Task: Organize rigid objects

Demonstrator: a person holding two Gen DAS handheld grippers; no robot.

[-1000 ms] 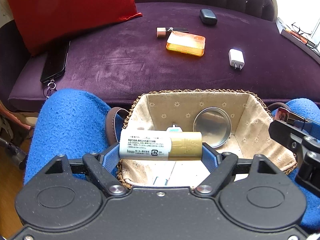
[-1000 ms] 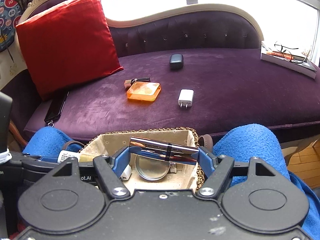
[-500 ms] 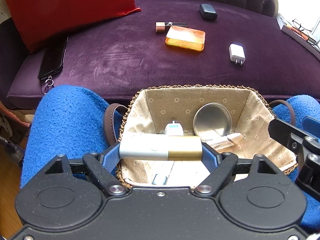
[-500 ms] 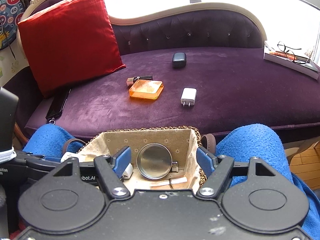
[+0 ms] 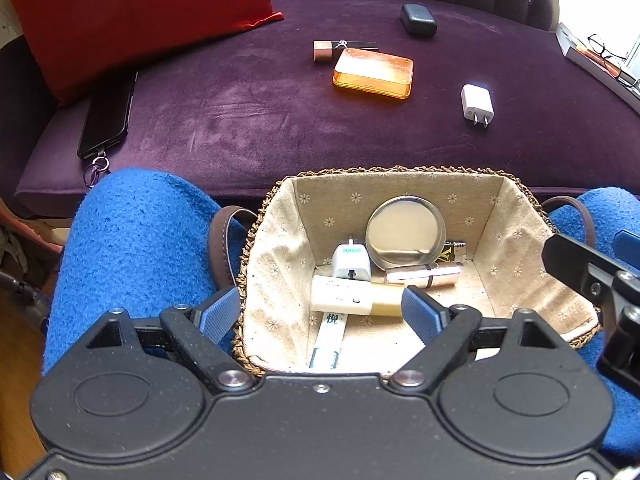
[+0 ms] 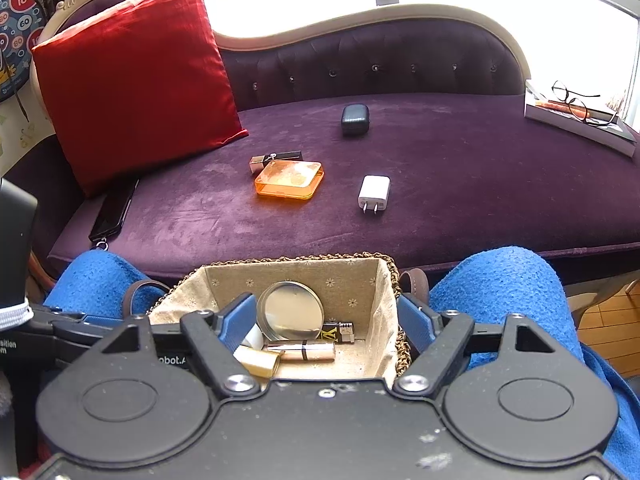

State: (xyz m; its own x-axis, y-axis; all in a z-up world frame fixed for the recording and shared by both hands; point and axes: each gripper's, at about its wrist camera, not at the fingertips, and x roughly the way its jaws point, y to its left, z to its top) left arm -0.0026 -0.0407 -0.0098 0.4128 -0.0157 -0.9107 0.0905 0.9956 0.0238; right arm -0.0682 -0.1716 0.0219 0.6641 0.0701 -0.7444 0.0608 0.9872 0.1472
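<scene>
A fabric-lined wicker basket (image 5: 280, 248) (image 6: 380, 292) rests on blue-clad knees. Inside lie a white and gold tube (image 5: 352, 300) (image 6: 256, 358), a rose-gold lipstick (image 5: 424, 274) (image 6: 304, 352), a round tin (image 5: 406, 232) (image 6: 290, 316), a white plug (image 5: 351, 262), a lighter (image 5: 452, 250) (image 6: 340, 330) and a flat white strip (image 5: 328, 340). My left gripper (image 5: 316, 314) is open and empty above the basket's near edge. My right gripper (image 6: 328, 320) is open and empty over the basket. On the purple sofa seat lie an orange case (image 5: 372, 74) (image 6: 289, 179), a white charger (image 5: 476, 104) (image 6: 374, 193), a black case (image 5: 418, 19) (image 6: 355, 119) and a dark lipstick box (image 5: 344, 49) (image 6: 276, 158).
A red cushion (image 6: 136, 76) leans at the sofa's left, with a black phone (image 5: 106, 118) (image 6: 114, 210) beside it. A book with glasses (image 6: 576, 114) lies at the far right of the seat. The sofa backrest (image 6: 380, 64) rises behind.
My left gripper has opened and the white and gold tube has dropped into the basket. My right gripper earlier let go of the rose-gold lipstick, which now lies in the basket.
</scene>
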